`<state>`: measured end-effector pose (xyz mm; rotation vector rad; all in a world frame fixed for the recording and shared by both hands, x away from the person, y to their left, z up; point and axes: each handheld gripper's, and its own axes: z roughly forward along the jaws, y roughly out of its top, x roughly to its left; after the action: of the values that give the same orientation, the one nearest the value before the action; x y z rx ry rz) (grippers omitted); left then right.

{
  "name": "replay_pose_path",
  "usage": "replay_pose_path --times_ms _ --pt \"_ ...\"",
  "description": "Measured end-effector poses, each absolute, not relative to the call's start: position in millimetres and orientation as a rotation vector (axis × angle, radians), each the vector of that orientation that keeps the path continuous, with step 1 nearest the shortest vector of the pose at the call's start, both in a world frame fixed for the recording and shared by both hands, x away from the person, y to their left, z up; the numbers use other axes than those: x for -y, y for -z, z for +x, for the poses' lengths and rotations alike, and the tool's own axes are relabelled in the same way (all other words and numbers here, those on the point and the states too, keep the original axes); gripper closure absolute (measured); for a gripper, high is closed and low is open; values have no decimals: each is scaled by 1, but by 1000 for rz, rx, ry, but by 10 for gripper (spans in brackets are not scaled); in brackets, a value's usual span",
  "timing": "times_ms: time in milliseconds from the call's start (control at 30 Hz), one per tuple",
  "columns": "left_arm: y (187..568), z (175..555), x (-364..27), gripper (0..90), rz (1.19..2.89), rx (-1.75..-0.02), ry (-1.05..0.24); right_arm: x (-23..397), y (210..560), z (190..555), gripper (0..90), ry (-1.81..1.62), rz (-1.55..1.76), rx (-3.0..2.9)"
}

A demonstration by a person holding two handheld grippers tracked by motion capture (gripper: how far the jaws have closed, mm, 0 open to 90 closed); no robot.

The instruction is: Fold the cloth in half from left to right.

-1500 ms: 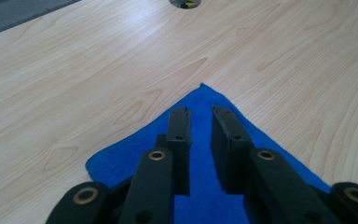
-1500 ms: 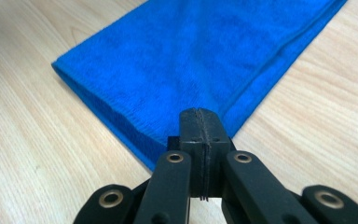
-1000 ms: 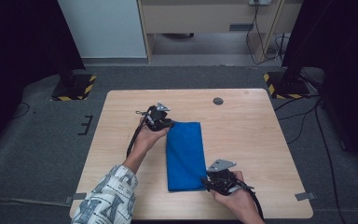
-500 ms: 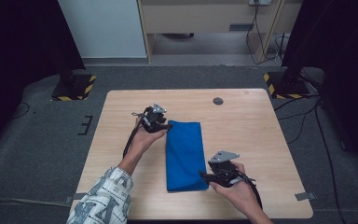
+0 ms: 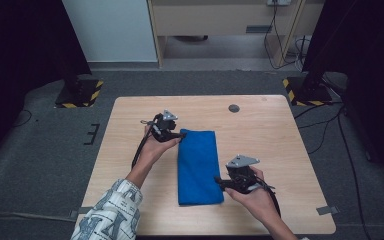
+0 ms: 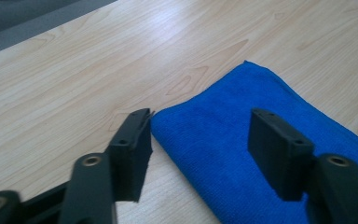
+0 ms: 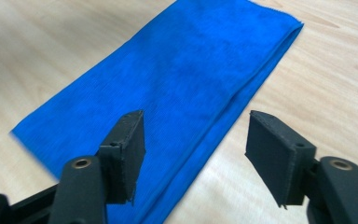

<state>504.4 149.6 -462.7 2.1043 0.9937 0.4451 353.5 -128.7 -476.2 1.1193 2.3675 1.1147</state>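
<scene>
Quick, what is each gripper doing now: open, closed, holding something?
Left gripper: open, just been opening, holding nothing; blue cloth lies below.
Right gripper: open, just been opening, holding nothing.

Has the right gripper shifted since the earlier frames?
Yes. The right gripper, jaws just opening, drew rightward off the blue cloth toward the table's right edge.

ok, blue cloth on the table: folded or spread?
Folded. The blue cloth lies flat as a narrow strip, and the right gripper view shows stacked layers along its long edge. How many folds, I cannot tell.
</scene>
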Motion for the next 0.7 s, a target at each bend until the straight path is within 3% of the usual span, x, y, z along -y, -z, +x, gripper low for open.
replay_pose_path --times_ms 200,700 --pt "469 510 -157 261 2103 -1008 -433 119 486 382 318 -1131 1125 -2354" --pt "476 514 -158 120 2103 -1005 -398 105 488 459 187 -1095 1211 -2270"
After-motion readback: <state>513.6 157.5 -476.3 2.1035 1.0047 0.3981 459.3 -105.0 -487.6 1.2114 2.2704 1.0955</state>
